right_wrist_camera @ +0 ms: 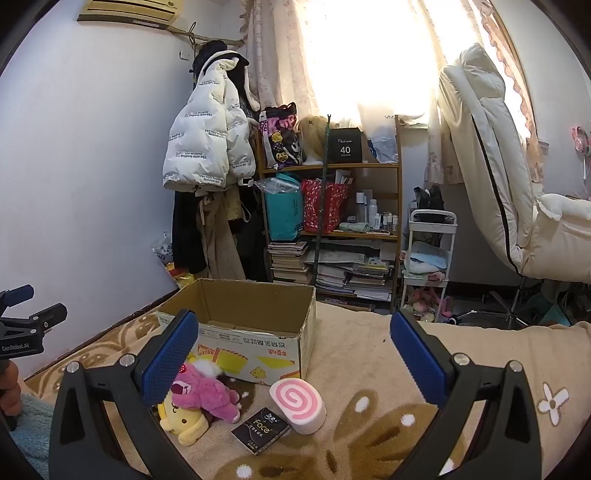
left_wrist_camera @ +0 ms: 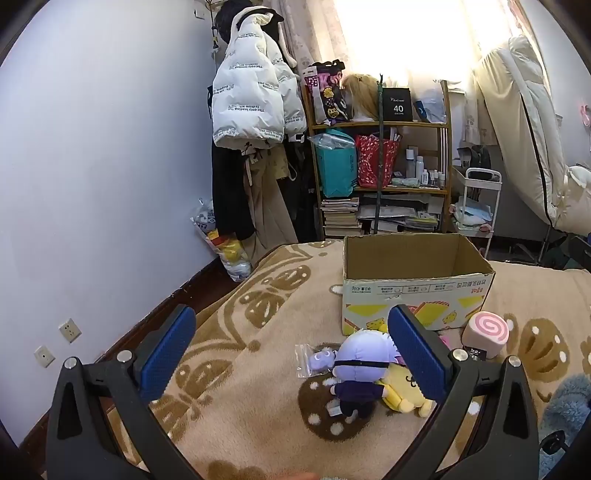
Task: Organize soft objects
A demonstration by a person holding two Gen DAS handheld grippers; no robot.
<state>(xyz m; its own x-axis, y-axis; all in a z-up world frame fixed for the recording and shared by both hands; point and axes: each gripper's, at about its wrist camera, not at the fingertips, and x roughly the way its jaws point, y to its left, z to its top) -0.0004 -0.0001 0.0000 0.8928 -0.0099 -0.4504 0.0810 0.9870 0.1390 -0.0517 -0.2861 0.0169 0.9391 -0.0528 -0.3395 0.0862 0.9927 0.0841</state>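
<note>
A beige patterned blanket [right_wrist_camera: 369, 354] covers the bed in a cluttered bedroom — one cardboard box [right_wrist_camera: 255, 332], perhaps four plush toys near it; left gripper [left_wrist_camera: 291, 354] and right gripper [right_wrist_camera: 293, 354] both spread, holding nothing.

A pale lavender wall [left_wrist_camera: 103, 155] carries two sockets [left_wrist_camera: 69, 329] low down and an air conditioner [right_wrist_camera: 129, 14] near the ceiling. Against it hangs a white puffer jacket [left_wrist_camera: 255, 96] beside a wooden shelf unit [right_wrist_camera: 328, 229] crowded with bags, bottles and stacked books [right_wrist_camera: 290, 260], with a white trolley [right_wrist_camera: 428, 258] and a padded white chair [right_wrist_camera: 487, 155] to its right. Strong daylight glares through the curtained window [right_wrist_camera: 369, 55] onto the beige patterned blanket [right_wrist_camera: 369, 354] in front.
</note>
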